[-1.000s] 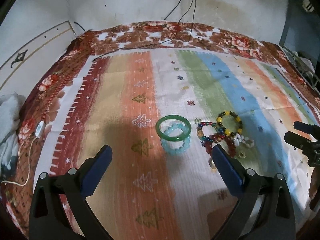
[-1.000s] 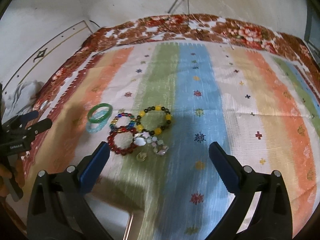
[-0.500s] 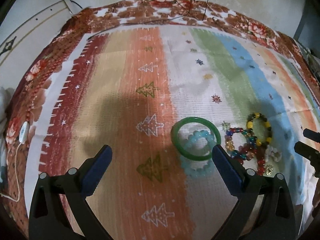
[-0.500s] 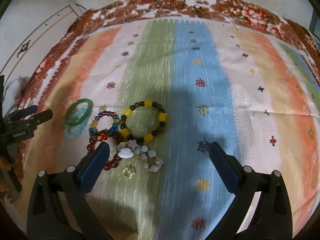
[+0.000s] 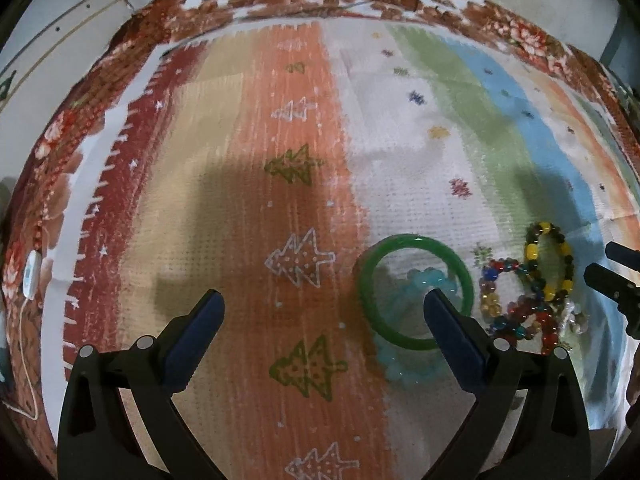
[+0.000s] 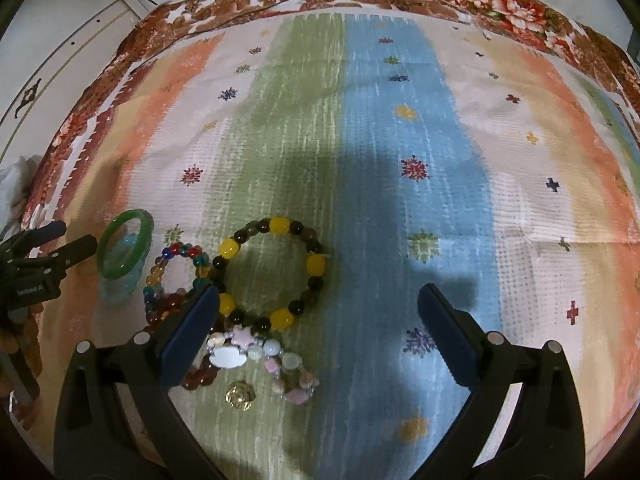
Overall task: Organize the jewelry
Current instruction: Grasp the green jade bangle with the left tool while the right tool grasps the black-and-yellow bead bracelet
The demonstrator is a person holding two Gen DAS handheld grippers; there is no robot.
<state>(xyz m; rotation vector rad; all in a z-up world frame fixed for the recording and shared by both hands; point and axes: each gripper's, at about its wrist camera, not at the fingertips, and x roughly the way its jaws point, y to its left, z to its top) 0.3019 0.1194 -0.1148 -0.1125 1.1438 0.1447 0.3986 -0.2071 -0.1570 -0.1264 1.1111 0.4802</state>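
The only writing I find is a small white label on my left gripper point(image 6: 60, 250), too blurred to read. I count six bracelets and one gold ring point(image 6: 239, 396) on the striped cloth point(image 6: 400, 160): green bangle point(image 5: 412, 292) lying over a pale blue one point(image 5: 404, 364), then multicolour point(image 6: 176, 264), red point(image 6: 196, 378), yellow-and-dark point(image 6: 272, 272) and pastel point(image 6: 260, 356). Both grippers are spread wide, holding nothing; my right gripper point(image 6: 318, 312) hovers over the cluster, its left finger covering part of the red beads.

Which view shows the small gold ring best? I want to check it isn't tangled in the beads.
The right wrist view: the gold ring lies in plain sight on the green stripe, apart from the pastel bracelet. In the left wrist view it is at best a speck by the right gripper's finger.
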